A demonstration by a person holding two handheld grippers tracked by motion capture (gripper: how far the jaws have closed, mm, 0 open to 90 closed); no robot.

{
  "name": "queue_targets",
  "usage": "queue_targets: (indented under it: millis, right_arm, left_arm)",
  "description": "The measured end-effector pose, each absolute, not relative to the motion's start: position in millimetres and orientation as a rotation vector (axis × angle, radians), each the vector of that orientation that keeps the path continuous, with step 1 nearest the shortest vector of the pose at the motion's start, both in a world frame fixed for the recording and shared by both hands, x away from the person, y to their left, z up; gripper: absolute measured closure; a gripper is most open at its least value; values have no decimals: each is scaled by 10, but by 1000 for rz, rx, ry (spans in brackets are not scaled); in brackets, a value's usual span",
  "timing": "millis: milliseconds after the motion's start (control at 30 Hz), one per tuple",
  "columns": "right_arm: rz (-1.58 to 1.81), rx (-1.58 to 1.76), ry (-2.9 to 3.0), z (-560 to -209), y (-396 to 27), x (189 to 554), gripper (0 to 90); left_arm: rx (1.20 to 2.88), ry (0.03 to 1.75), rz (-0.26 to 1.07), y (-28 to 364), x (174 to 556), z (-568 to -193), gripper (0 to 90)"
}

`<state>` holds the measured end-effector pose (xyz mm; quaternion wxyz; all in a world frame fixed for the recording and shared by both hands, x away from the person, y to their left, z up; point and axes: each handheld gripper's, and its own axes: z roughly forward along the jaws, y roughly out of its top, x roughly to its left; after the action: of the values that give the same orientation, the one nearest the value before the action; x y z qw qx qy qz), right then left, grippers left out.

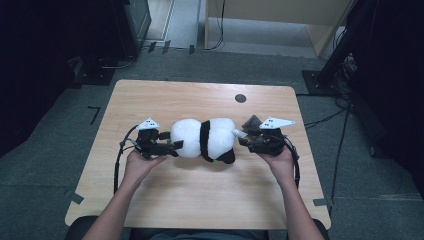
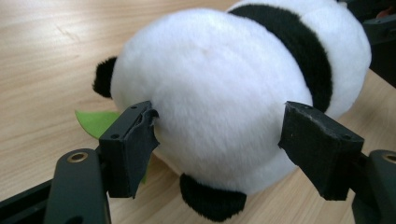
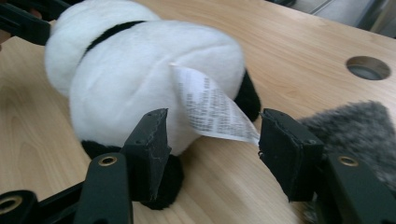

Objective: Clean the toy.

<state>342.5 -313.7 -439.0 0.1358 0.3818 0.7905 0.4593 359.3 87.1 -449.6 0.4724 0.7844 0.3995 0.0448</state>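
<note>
Panda plush [image 1: 202, 139] lies between left hand-held gripper [image 1: 172, 145] and right hand-held gripper [image 1: 243, 136].

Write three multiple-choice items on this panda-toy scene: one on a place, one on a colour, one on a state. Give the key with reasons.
1. Where does the panda plush lie?
A. between the two claws
B. on the floor
C. on the table's far edge

2. What colour is the band round the plush?
A. red
B. black
C. blue

3. How does the left claw stand?
A. shut on the paper tag
B. jaws apart at the plush's sides, not squeezing it
C. lifted high off the table

Key:
1 A, the high view shows the left claw and the right claw at its two ends.
2 B, a black band crosses the white fur.
3 B, the fur is not dented in the left gripper view.
</note>
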Motion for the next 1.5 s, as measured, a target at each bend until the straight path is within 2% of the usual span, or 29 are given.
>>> queue_targets:
  millis: [233,367,533,700,833,1233,1500]
  right_arm:
    - [1304,1173,2213,-4428,-3372,3474,421]
    - [1306,1226,2171,-4468,-3549,3514,421]
    - [1271,1283,2126,-4567,-3692,3584,424]
    - [1222,1310,2123,-4680,-3717,3671,420]
    - [1155,1309,2119,-4762,-3715,3718,422]
    - [1067,1430,2149,-5091,-3753,3889,512]
    - [1091,1426,2161,-5182,-3778,3888,481]
  left_arm:
    - [1934,1000,129,831,3696,-4493,144]
    - [1943,993,102,802,3757,-4519,133]
    - [1940,980,97,810,3775,-4554,140]
    - [1928,949,106,831,3747,-4590,197]
    - [1929,950,106,834,3741,-4597,198]
    - [1927,940,106,843,3733,-4615,190]
    - [1930,936,112,849,3721,-4624,187]
